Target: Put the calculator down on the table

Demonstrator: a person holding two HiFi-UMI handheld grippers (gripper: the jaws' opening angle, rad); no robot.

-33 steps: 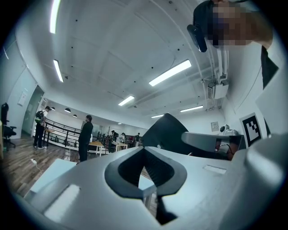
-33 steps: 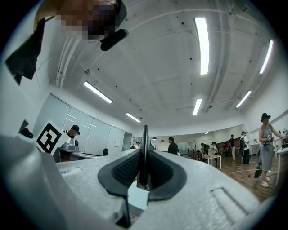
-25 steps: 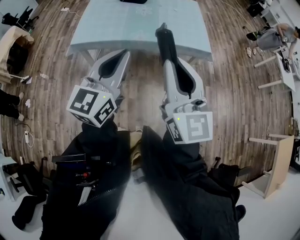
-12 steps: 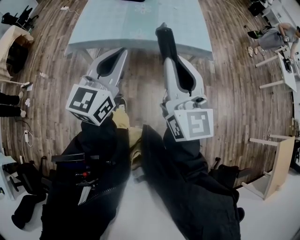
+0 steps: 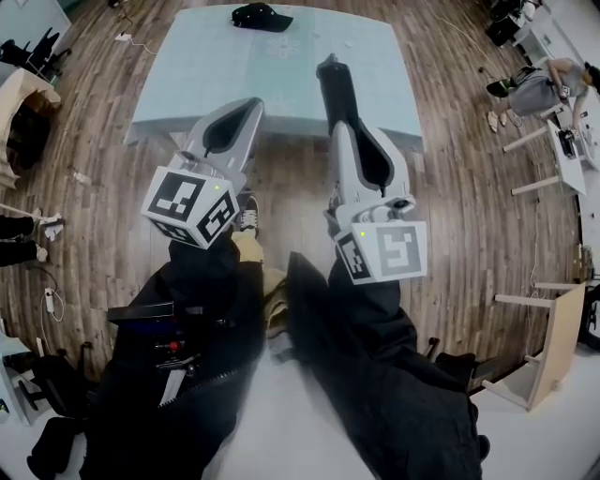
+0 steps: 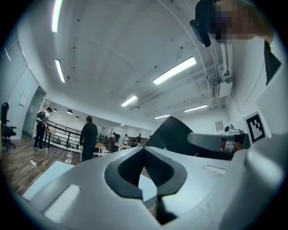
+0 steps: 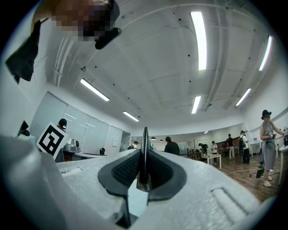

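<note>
While clamped edge-on between the ribbed black rubber pads of the right gripper (image 5: 345, 131), the slim, flat black calculator (image 5: 330, 89) sticks out past the jaw tips. It's held in the air, overlapping the near part of the matte pale-teal rectangular table (image 5: 206, 66) in head view. It reads as a thin dark blade in right gripper view. The left gripper (image 5: 248, 105) has a smooth grey plastic shell, jaws together, nothing between. A soft black cap (image 5: 261, 16) sits at the table's far side. The floor (image 5: 469, 187) is brown wood plank.
</note>
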